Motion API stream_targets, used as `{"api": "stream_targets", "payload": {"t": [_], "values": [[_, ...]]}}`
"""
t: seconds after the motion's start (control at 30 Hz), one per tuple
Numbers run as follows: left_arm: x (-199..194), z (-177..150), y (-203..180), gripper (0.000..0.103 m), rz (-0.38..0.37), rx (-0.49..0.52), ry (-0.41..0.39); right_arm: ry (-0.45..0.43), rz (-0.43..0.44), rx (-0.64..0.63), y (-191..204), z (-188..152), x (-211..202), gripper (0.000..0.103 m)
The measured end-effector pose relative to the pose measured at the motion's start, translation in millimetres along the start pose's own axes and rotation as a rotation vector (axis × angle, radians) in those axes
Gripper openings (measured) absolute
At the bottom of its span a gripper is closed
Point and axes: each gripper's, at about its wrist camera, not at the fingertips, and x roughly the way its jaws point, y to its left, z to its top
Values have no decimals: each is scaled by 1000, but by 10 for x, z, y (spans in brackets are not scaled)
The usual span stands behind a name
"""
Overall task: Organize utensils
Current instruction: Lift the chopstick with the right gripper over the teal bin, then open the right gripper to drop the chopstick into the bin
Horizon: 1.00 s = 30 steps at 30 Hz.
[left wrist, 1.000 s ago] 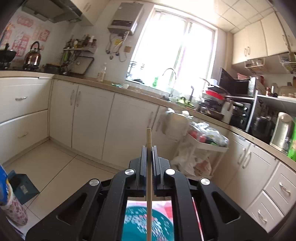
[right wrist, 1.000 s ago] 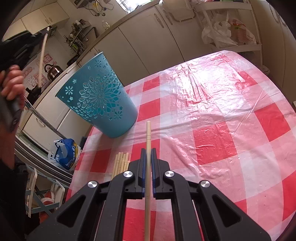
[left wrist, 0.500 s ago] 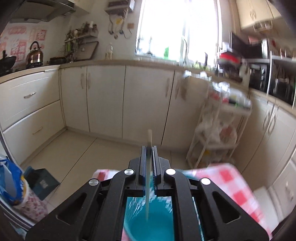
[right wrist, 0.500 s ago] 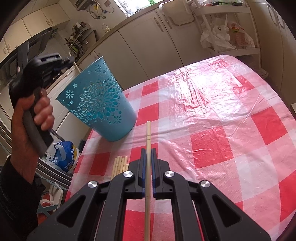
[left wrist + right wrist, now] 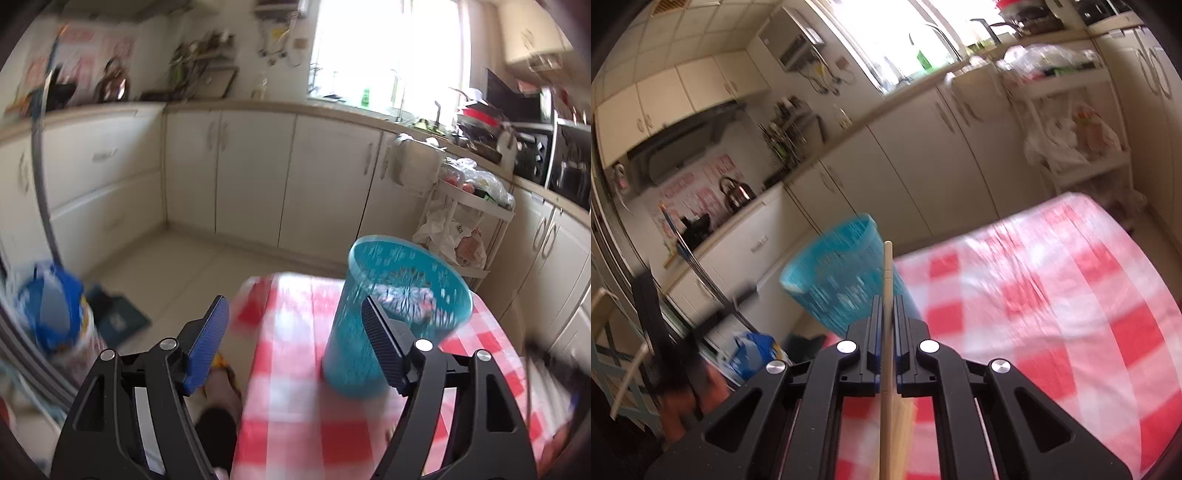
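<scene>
Left gripper (image 5: 295, 328), earlier clamped on a chopstick, now spread wide and empty beside the teal basket (image 5: 391, 317); right gripper (image 5: 885, 310) pinches a chopstick (image 5: 886, 325), raised level just before the basket

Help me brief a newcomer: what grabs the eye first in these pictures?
The teal basket stands upright on the red-checked tablecloth, near its edge. The right gripper pinches a wooden chopstick pointing toward that basket, while the left gripper is spread wide, holding nothing.

Cream kitchen cabinets (image 5: 255, 173), bright window (image 5: 388, 51), pale tiled floor (image 5: 177, 266)
</scene>
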Motion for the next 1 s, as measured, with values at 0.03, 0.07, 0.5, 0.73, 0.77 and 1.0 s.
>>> {"api": "stream_targets", "payload": {"t": [0.03,0.07,0.5,0.73,0.77,1.0], "values": [[-49,-73,86,71,-5,-24,17,-28,18,-10,133,135,48,6],[-76,-115,143,71,-5,-42,27,-50,33,-17,229,235,85,6],[-247,-654,566,71,-65,-148,110,-209,-122,-108,884,1151,1309,6],[-213,-690,704,71,-72,-187,121,-113,-193,-189,879,932,1505,7],[-209,-698,715,71,-70,-192,125,-93,-197,-205,892,912,1538,7],[-297,-705,686,71,-67,-187,127,-49,-152,-242,927,756,1384,23]]}}
